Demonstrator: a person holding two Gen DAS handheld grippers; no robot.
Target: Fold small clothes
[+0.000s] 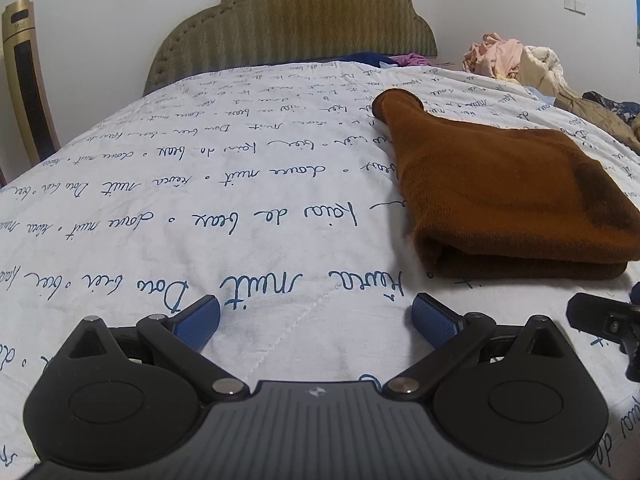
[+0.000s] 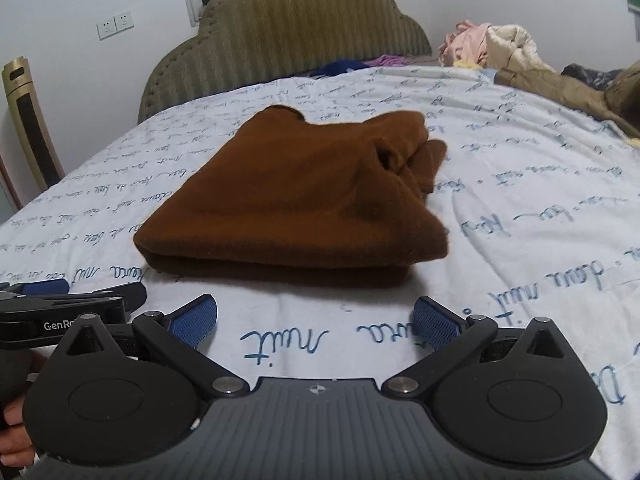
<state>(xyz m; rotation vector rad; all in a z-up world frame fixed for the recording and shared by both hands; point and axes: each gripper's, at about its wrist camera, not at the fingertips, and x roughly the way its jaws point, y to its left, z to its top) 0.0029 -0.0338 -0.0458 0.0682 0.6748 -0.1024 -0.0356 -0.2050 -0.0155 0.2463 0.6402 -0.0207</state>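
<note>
Your left claw [image 1: 316, 314] is spread wide, its blue pads [image 1: 199, 320] apart and holding nothing, low over the quilt [image 1: 200, 200]. Your right claw [image 2: 316, 316] is spread just as wide and is empty too.

The brown garment [image 2: 296, 196] lies folded on the bed, on the white quilt printed with blue handwriting. From the right wrist view it sits straight ahead of the right claw, its thick folded edge facing you and apart from the pads. A bunched part, perhaps a sleeve, sticks out at its far right corner. From the left wrist view the brown garment [image 1: 500, 184] lies ahead and to the right of the left claw, with a narrow part reaching away toward the headboard [image 1: 296, 28].

The two claws sit side by side near the bed's close edge. The left claw [image 2: 80, 300] shows at the left border of the right wrist view, with fingers [image 2: 16, 428] of your hand around its grip. A black piece of the right claw [image 1: 600, 316] shows at the right border of the left wrist view.

A heap of other clothes [image 2: 520, 56] lies at the far right of the bed, well apart from the brown garment.
</note>
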